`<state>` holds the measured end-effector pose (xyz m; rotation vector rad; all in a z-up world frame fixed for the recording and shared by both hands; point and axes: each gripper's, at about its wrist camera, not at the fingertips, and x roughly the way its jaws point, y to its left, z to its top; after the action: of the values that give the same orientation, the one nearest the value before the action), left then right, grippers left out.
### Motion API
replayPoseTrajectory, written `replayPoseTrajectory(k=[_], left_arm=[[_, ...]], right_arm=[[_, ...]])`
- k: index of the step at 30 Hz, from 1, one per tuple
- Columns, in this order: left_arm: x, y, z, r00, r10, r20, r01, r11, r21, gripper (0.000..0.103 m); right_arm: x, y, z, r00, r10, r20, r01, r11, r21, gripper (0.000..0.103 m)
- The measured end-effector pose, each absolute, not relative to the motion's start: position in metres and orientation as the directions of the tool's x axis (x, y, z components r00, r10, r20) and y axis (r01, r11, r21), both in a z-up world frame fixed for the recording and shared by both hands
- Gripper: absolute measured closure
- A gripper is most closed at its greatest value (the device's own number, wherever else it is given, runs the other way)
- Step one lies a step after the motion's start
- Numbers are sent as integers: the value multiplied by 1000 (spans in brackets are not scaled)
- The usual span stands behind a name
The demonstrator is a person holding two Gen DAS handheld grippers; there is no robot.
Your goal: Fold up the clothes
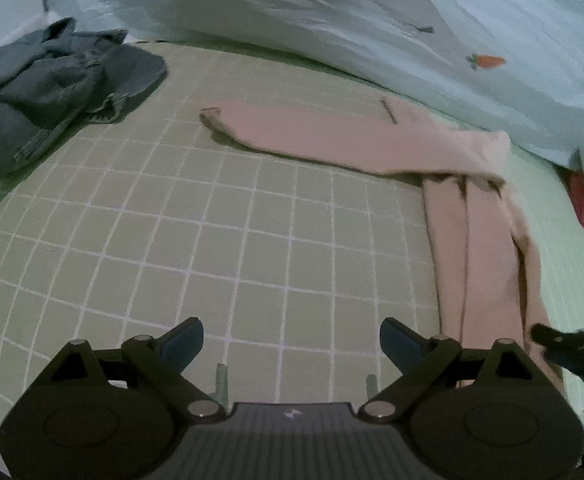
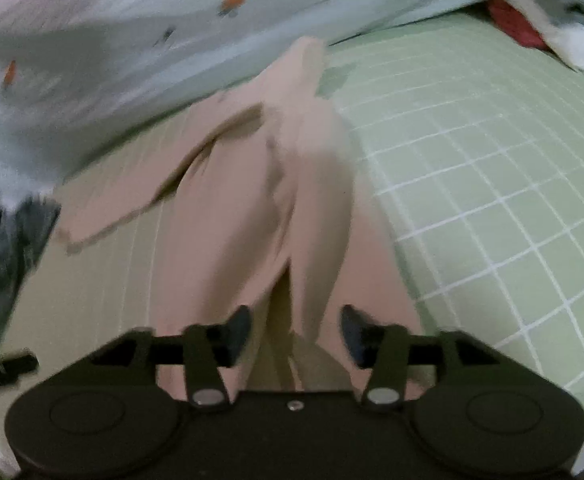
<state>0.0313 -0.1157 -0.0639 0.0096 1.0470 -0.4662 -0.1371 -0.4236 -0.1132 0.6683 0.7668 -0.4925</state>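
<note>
A pink long-sleeved garment lies on the green checked sheet, one sleeve stretched out to the left and the body folded into a narrow strip running toward the camera. My left gripper hovers open over bare sheet, left of the strip, with nothing between its fingers. In the right wrist view my right gripper stands open just above the near end of the pink garment. Folded cloth lies under the gap, and the pads are not pressing on it. That view is blurred. The right gripper also shows at the left wrist view's right edge.
A crumpled denim pile sits at the far left of the bed. A pale quilt with carrot prints is bunched along the far side. A red item lies under white fabric at the right. The green sheet extends rightward.
</note>
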Motion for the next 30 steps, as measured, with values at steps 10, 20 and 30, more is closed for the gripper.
replayPoseTrajectory(k=[10, 20, 30], left_arm=[[80, -121, -66, 457, -315, -832, 245, 943, -223, 8], [175, -129, -78, 495, -233, -837, 161, 971, -175, 8], [258, -154, -106, 481, -167, -861, 154, 983, -105, 12]], right_arm=[[-124, -454, -87, 669, -279, -689, 607, 739, 291, 0], [-25, -512, -66, 697, -288, -657, 529, 825, 199, 0], [104, -583, -97, 644, -215, -734, 579, 765, 283, 38]])
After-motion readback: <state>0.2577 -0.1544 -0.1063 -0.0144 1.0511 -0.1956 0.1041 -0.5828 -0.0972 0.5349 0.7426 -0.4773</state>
